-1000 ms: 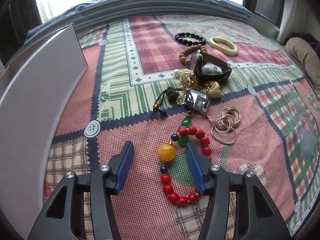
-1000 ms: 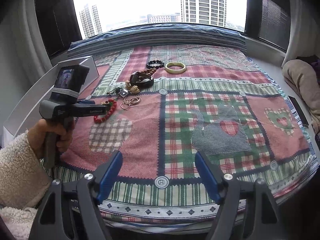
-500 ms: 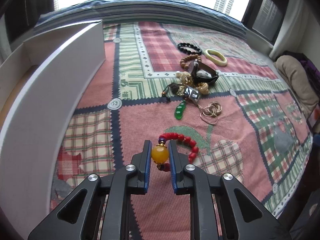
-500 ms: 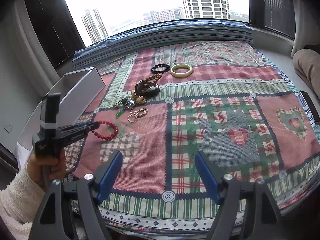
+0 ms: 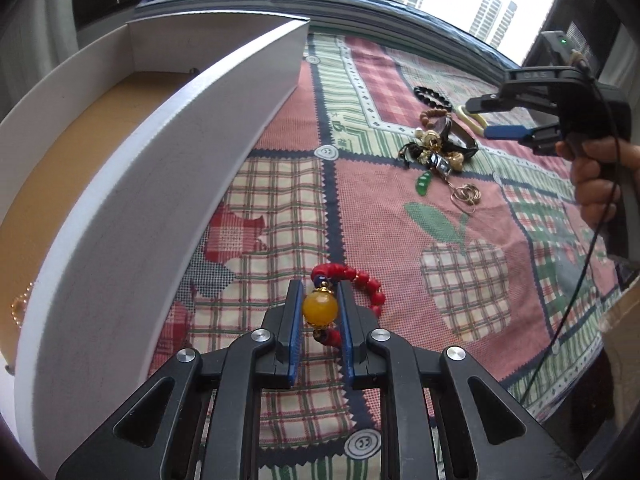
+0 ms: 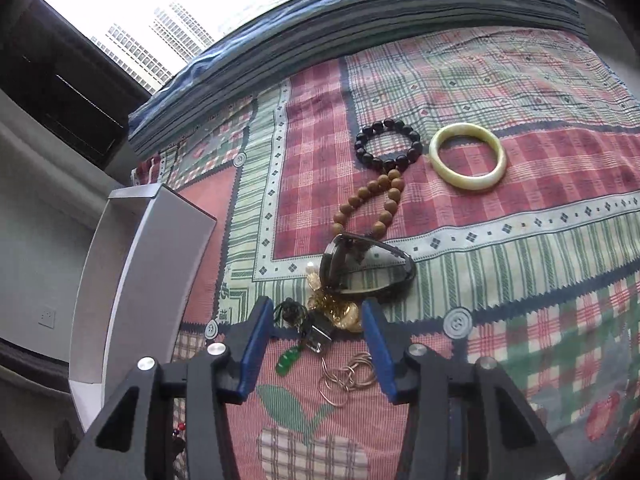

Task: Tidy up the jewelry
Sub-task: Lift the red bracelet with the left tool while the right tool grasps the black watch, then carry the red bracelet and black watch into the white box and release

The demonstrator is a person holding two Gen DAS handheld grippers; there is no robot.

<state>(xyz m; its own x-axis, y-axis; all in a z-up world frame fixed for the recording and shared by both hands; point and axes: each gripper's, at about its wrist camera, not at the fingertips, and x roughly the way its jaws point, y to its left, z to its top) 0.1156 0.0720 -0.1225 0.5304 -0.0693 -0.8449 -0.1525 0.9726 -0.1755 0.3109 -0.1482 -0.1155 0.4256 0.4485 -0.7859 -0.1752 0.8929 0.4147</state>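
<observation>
My left gripper [image 5: 318, 286] is shut on the big yellow bead [image 5: 320, 309] of a red bead bracelet [image 5: 368, 284], held just above the patchwork cloth beside the white box [image 5: 160, 160]. My right gripper [image 6: 316, 306] hangs over the jewelry pile with its jaws closing. A black knotted cord [image 6: 290, 312], a silver charm [image 6: 320, 336] and gold pieces [image 6: 344, 316] lie between its blue pads, which do not touch them. The right gripper [image 5: 486, 118] also shows in the left wrist view, above the pile.
Beyond the pile lie a dark watch [image 6: 368, 268], a brown bead bracelet [image 6: 360, 200], a black bead bracelet [image 6: 362, 146] and a pale bangle [image 6: 468, 180]. A green pendant [image 6: 289, 360] and thin gold rings [image 6: 348, 376] lie nearer. A gold chain [image 5: 18, 308] is in the box.
My left gripper shut on the yellow bead and carried the bracelet toward the white box. My right gripper swept from the cloth's near edge to the jewelry pile, and its jaws narrowed.
</observation>
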